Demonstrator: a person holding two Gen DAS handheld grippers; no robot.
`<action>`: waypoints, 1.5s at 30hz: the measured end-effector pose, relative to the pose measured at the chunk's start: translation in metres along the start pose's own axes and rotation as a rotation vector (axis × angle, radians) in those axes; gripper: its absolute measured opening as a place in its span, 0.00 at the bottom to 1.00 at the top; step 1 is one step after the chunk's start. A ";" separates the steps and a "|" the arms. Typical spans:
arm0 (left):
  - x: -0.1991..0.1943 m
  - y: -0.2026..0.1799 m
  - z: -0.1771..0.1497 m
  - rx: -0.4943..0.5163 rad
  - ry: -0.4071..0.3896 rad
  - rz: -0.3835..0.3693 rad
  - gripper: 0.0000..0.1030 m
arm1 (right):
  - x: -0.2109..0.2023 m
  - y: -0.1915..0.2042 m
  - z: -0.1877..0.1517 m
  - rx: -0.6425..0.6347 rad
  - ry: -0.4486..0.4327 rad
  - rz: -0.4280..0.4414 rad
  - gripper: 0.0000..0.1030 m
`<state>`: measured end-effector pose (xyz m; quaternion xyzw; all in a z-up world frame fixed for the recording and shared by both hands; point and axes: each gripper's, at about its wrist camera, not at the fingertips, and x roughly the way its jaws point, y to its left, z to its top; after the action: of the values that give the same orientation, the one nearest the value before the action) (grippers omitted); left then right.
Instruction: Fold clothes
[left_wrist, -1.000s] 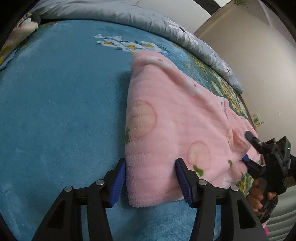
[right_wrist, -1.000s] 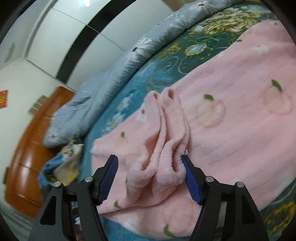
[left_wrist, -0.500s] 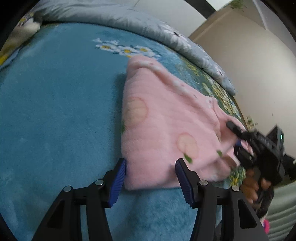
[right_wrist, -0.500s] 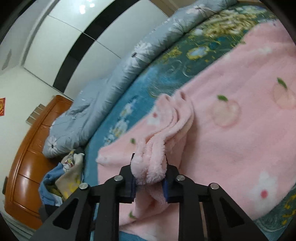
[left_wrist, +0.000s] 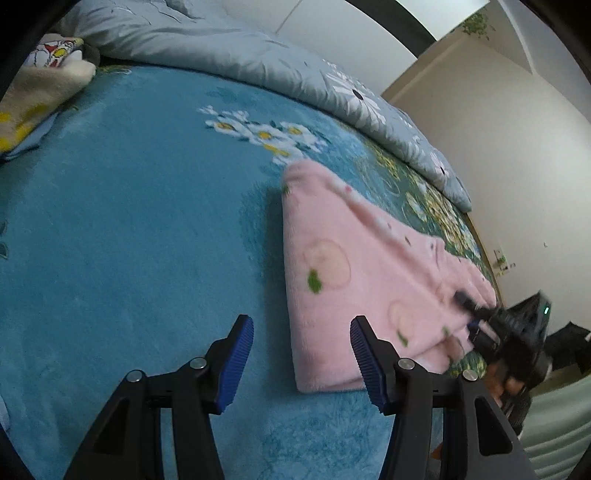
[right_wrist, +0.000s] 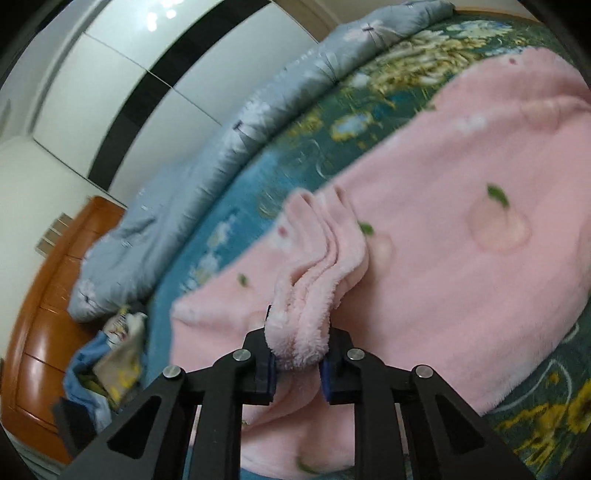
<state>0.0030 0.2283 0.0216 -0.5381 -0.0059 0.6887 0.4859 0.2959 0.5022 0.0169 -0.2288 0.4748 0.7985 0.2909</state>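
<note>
The right gripper (right_wrist: 297, 363) was observed clamped on a bunched fold of the pink fleece garment (right_wrist: 461, 280); its blue-padded jaws were drawn close together, with the fluffy roll of fabric pinched between them and bulging out over the top. From that pinch, the gathered ridge of fleece was seen running away from the jaws toward the garment's far edge. The rest of the garment was spread flat on the blue floral bedspread (right_wrist: 295, 155), its pale peach print and small green leaves noted on the surface. Motion blur was recorded over much of the right wrist view.

The left gripper (left_wrist: 301, 354) was seen wide open, with nothing between its blue pads. It was held above the bedspread (left_wrist: 129, 240), just beside the near corner of the garment (left_wrist: 332, 266); the right-hand finger overlapped the garment's near edge in the view, and contact could not be judged. In the left wrist view the right gripper (left_wrist: 476, 319) was visible at the garment's far lower corner, blurred, with a hand (left_wrist: 511, 384) partly seen beneath it.

A grey quilt (left_wrist: 258, 62) was noted along the far side of the bed. A small heap of other clothes (right_wrist: 110, 365) lay at the bedspread's edge, next to a wooden headboard (right_wrist: 40, 332).
</note>
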 end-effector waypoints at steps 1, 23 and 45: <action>0.000 -0.002 0.003 -0.002 -0.007 0.002 0.57 | -0.001 -0.002 -0.001 0.001 0.002 0.006 0.23; 0.106 -0.101 -0.003 0.227 0.142 -0.085 0.57 | -0.161 -0.228 0.045 0.395 -0.367 -0.156 0.57; 0.006 -0.016 0.005 0.050 -0.043 -0.178 0.57 | -0.164 -0.004 0.131 -0.066 -0.455 -0.210 0.15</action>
<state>0.0101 0.2430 0.0279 -0.5084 -0.0471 0.6540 0.5582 0.4065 0.5804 0.1779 -0.1006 0.3445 0.8098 0.4641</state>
